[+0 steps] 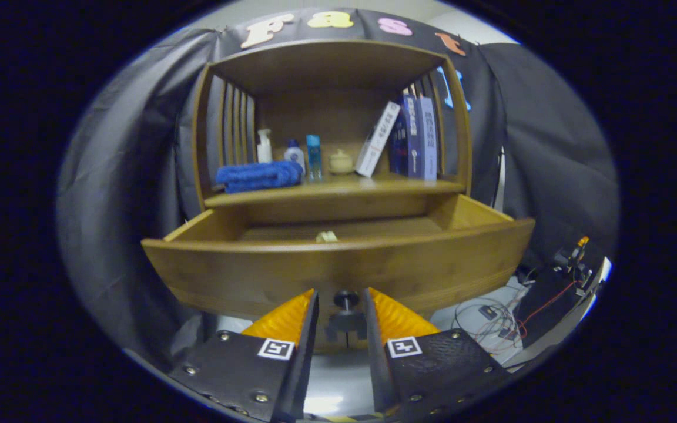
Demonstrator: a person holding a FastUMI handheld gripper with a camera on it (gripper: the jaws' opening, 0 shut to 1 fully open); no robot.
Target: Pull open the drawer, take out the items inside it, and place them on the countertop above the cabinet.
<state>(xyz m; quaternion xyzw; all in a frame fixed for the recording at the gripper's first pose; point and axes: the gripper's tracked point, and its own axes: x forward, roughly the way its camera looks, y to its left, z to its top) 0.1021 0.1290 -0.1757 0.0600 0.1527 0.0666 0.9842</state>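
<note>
- Wooden cabinet (327, 64) straight ahead, with its drawer (338, 267) pulled well out toward the gripper; the drawer front is a wide curved board
- small dark knob (345, 299) sits at the middle of the drawer front, right between the two fingers; the gripper (341, 305) is parted, and there's a gap on each side of the knob, so it's released, not clamped on anything
- inside the drawer, one small pale item (326, 237) lies near the front wall, about the middle; can't tell what it is, only its top pokes above the drawer edge
- countertop (338, 188) above the drawer already carries stuff: a rolled blue towel (259, 176) at the left front; behind it a white pump bottle (264, 147), a small white bottle with a blue cap (295, 154) and a clear blue bottle (314, 155); a little cream jar (341, 162) near the middle
- further right, a white box (376, 141) leans against a row of upright blue books (418, 138)
- off to the right, below the cabinet, loose wires (491, 320) and some electronics (573, 255) lie on a pale surface
</note>
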